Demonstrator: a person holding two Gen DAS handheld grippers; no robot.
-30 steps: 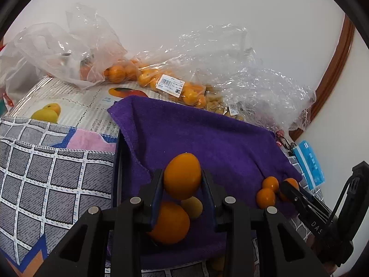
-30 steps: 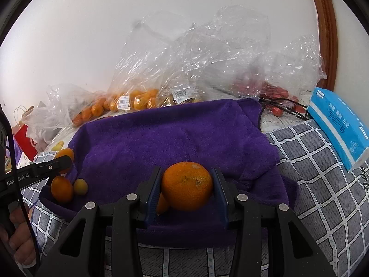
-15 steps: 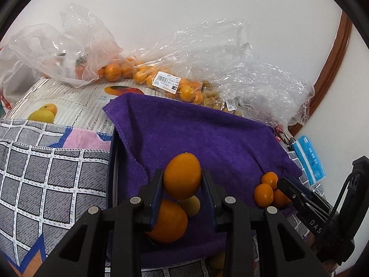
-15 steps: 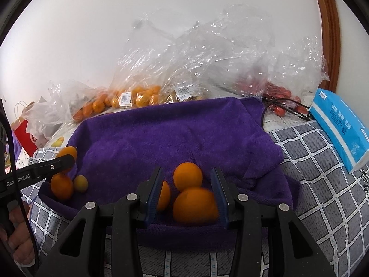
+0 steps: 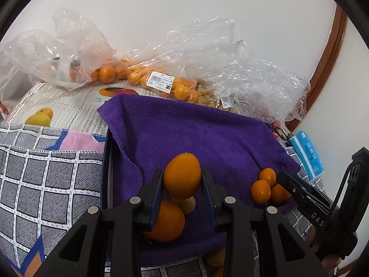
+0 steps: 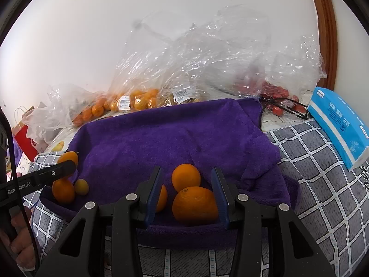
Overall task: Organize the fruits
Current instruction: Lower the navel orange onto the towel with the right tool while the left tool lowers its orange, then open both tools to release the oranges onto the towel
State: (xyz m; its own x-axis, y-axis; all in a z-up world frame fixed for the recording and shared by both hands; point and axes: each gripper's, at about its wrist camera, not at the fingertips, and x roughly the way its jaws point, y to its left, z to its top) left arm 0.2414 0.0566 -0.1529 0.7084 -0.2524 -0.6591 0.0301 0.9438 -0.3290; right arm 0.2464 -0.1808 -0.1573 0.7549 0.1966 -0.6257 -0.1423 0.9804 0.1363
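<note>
My left gripper (image 5: 182,173) is shut on an oval orange fruit (image 5: 182,175), held just above the purple towel (image 5: 196,133). Under it lie a round orange (image 5: 167,221) and a small yellowish fruit (image 5: 188,205). My right gripper (image 6: 186,172) is open. A big orange (image 6: 194,205) rests on the towel (image 6: 173,138) between its fingers, close to the right pad and apart from the left one. A smaller orange (image 6: 186,177) lies just beyond it, and a third (image 6: 162,198) is partly hidden behind the left finger. The right view also shows the left gripper's finger (image 6: 57,170) at the towel's left end.
Clear plastic bags (image 6: 184,64) of small oranges (image 5: 108,73) line the wall behind the towel. A blue tissue pack (image 6: 339,129) lies on the grey checked cloth (image 6: 318,173) at the right, near red fruit and a black cable (image 6: 283,106). A hand (image 6: 20,230) holds the left gripper.
The big orange has dropped out of my right gripper's jaws onto the towel, beside two other oranges. My left gripper keeps its oval fruit and has hardly moved.
</note>
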